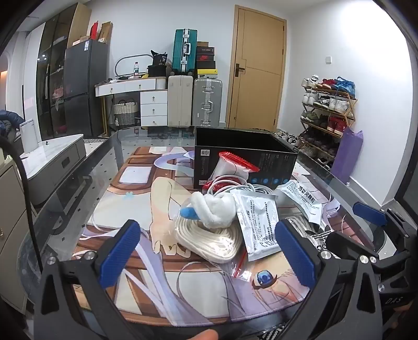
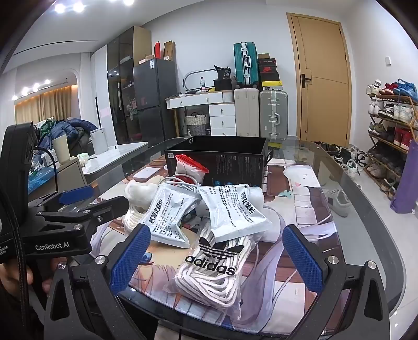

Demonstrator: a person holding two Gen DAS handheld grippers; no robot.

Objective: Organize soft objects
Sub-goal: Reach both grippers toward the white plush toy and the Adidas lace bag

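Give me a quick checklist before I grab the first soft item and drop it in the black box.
1. Left gripper open, nothing held: ok.
2. Right gripper open, nothing held: ok.
3. Black box open on top: ok.
4. Adidas bag of laces between the right fingers, reachable: ok.
5. White pouch lying across that bag, may lift with it: not ok.
6. Box interior has room: cannot tell.

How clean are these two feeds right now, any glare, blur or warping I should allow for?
Left wrist view: sharp, evenly lit; the fisheye bows the door and the glass table edge, and dark vignette fills the corners. Right wrist view: ceiling spotlights blow out at top left, the glass rim reflects the room, the adidas bag plastic shows sheen; print stays readable.
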